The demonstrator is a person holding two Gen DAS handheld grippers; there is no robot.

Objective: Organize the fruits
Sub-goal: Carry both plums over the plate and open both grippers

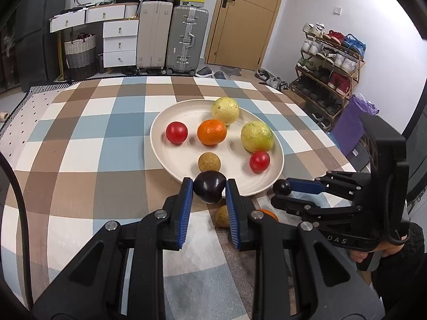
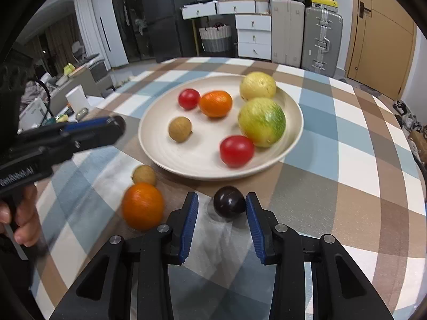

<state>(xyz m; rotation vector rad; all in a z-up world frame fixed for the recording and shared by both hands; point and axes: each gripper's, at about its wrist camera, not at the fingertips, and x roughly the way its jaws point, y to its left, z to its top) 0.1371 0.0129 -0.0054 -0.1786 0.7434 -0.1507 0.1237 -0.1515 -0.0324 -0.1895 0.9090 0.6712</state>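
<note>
Fruits sit on a white plate (image 2: 170,157). Left gripper (image 1: 209,189) squeezes a dark plum (image 1: 209,190) just by the plate's rim. Right gripper (image 2: 222,208) is open a little around a second dark plum (image 2: 229,204) on the table (image 2: 333,186), one pad (image 2: 250,213) touching it.

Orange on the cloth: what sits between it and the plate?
A small brown fruit lies between the orange and the plate, on the cloth. The right wrist view shows it best.

I see even, bright indoor light, probably from overhead, with soft shadows under the fruit on the round cream plate (image 1: 269,185). Both fisheye views bend strongly toward dark corners. My right wrist view is smeared by motion blur; the left is sharp.
</note>
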